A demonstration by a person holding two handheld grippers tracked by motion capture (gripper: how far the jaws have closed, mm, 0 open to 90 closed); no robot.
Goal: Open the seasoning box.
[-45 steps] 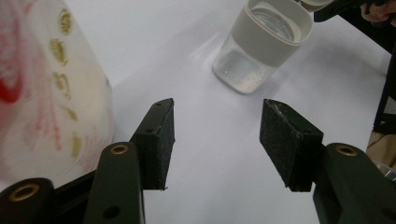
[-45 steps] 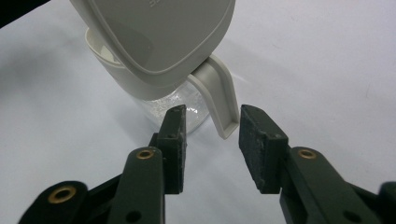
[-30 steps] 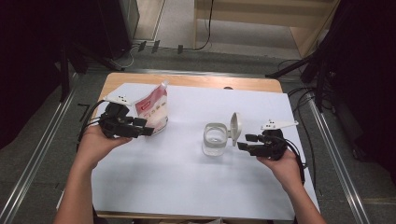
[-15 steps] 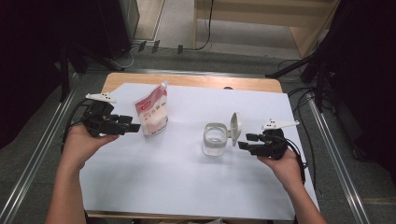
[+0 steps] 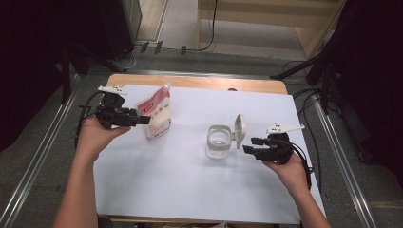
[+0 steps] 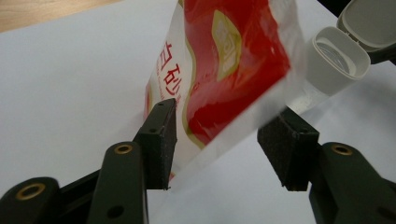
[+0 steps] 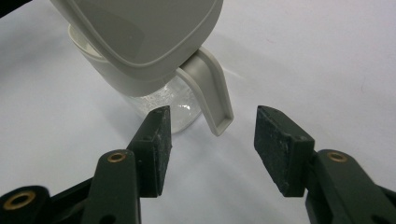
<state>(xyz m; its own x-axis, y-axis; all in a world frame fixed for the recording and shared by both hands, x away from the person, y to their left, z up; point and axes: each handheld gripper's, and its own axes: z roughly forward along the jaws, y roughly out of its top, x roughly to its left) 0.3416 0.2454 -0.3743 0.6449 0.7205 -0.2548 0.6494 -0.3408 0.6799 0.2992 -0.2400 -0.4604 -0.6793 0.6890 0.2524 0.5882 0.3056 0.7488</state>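
A red and white pouch stands upright on the white sheet at the left. My left gripper reaches it from the left, open. In the left gripper view the pouch has its lower corner between the jaws; the left pad lies against it, the right pad is apart. These jaws have just closed a little. A clear jar with a grey flip lid standing open sits mid-right. My right gripper is open just right of it. The lid's tab hangs between its pads, untouched.
The white sheet covers most of a wooden table. Cables trail off both table sides onto the floor. Dark equipment stands beyond the far left corner and at the right. The jar shows behind the pouch in the left gripper view.
My left gripper drew back to the left from the pouch, then came right again to it. The pouch, the jar and the right gripper stayed in place.
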